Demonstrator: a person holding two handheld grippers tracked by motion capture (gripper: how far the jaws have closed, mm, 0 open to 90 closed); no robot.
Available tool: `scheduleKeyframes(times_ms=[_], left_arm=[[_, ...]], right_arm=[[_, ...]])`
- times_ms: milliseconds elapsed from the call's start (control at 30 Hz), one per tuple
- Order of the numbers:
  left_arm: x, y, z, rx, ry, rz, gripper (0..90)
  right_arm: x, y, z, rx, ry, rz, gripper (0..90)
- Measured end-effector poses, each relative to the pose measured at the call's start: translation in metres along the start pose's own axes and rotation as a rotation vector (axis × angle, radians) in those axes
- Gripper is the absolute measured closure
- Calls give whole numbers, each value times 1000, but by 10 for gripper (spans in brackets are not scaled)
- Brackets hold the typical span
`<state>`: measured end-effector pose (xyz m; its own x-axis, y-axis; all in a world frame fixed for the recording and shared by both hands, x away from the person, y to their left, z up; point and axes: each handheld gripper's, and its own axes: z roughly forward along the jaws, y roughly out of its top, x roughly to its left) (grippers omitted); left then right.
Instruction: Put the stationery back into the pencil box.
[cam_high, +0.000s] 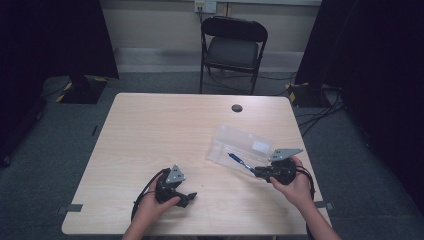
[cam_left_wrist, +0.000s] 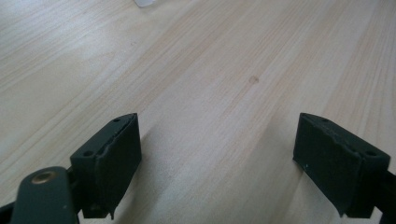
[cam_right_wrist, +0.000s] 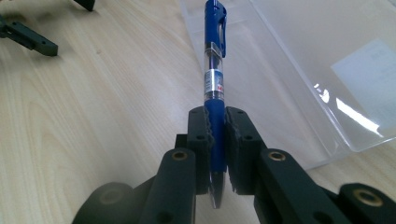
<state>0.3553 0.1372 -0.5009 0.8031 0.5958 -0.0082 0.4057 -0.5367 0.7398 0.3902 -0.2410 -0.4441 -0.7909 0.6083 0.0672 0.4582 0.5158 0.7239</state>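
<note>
Blue pen (cam_right_wrist: 214, 70) sits clamped between the jaws of the right hand-held gripper (cam_right_wrist: 215, 140), gripped around its dark blue lower barrel, with the tip end showing below the jaws and the clip end pointing toward the top of the right gripper view. In the high view the pen (cam_high: 240, 162) lies right of centre, slanting up and to the left from the right hand-held gripper (cam_high: 256, 171), its far end over the near edge of a clear plastic case (cam_high: 239, 146).

That case (cam_right_wrist: 299, 79) lies open on the bench (cam_high: 160, 130), a shallow transparent tray with a white label on its right part, taking up the upper right of the right gripper view just beside the pen.

Lower in the high view, left of centre, the left hand-held gripper (cam_high: 191, 196) is held low over the bench, well apart from the case. In the left gripper view its jaws stand wide apart around the gripper's midpoint (cam_left_wrist: 217, 163) with nothing but bare wood grain between them.

Beyond the bench's far edge, at the top of the high view, stands a black folding chair (cam_high: 233, 47).
</note>
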Motion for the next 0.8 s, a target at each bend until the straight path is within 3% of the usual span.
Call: scheduleKeyframes(times_ms=[800], left_arm=[[0,0,0,-3,1,-5,147]], right_arm=[[-14,12,14,8,-32,-15,810]])
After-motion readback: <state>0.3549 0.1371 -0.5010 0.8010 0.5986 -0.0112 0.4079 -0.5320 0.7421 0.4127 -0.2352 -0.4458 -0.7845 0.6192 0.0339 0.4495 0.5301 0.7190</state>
